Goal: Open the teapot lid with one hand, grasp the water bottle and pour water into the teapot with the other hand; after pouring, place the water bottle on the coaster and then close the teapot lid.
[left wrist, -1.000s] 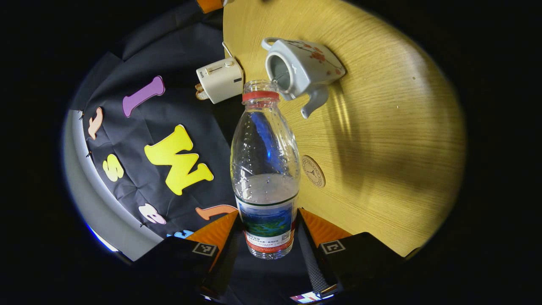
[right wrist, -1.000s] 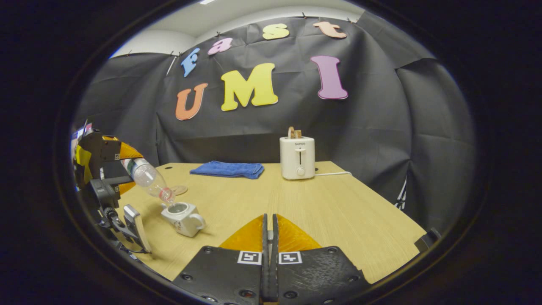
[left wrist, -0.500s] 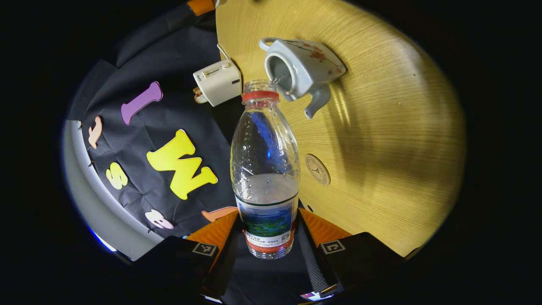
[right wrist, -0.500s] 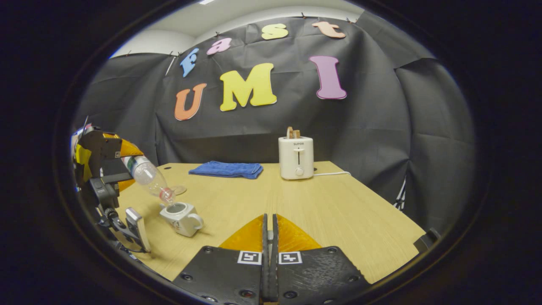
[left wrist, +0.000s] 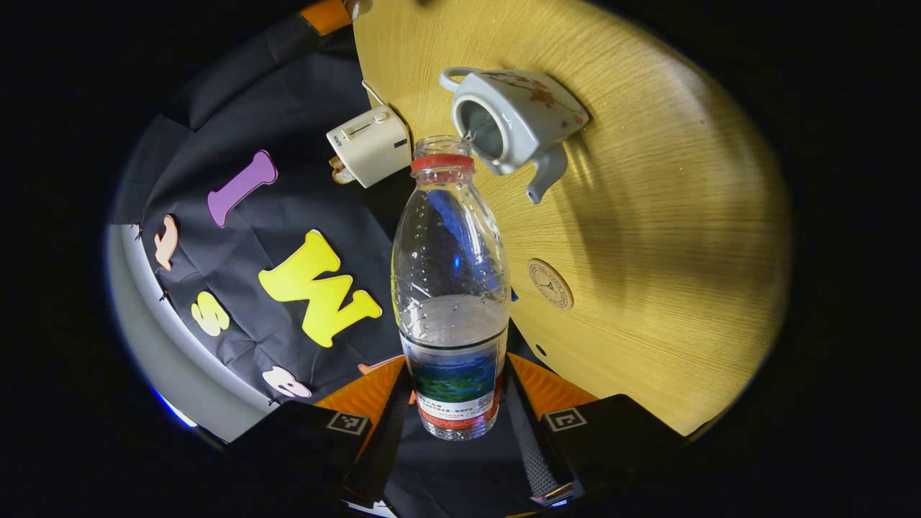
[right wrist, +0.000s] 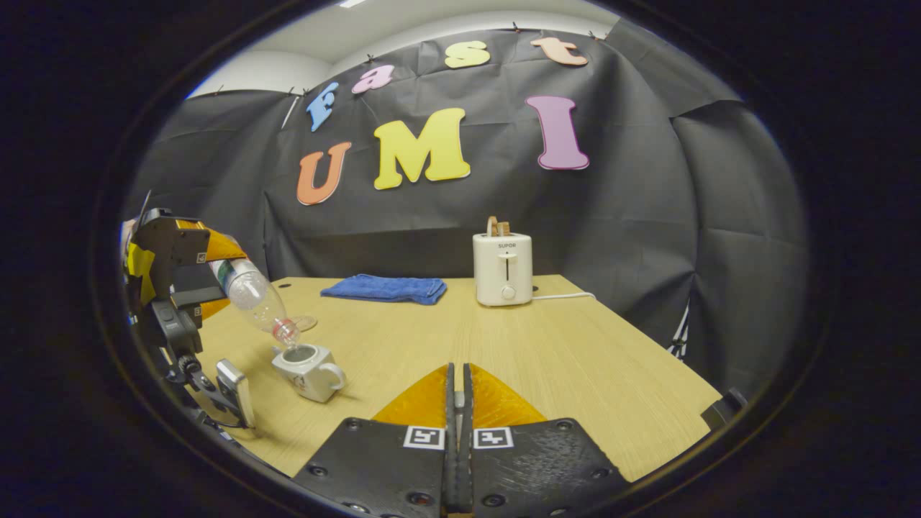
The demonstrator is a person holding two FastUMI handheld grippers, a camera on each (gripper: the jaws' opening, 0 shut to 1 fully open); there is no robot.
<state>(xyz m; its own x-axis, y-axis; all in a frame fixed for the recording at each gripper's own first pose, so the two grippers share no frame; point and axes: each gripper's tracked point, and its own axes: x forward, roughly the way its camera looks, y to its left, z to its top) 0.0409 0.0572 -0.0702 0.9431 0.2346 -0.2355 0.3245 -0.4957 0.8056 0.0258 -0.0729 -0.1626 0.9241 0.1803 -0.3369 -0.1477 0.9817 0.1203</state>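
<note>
wall: black cloth (right wrist: 647,237) | table: light wood (right wrist: 575,345) | ceiling: white (right wrist: 403,25)

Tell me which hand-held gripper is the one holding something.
The left hand-held gripper: its fingers clamp the labelled base of the water bottle, tipped over the open teapot. The right hand-held gripper is closed, nothing visible between its fingers.
</note>
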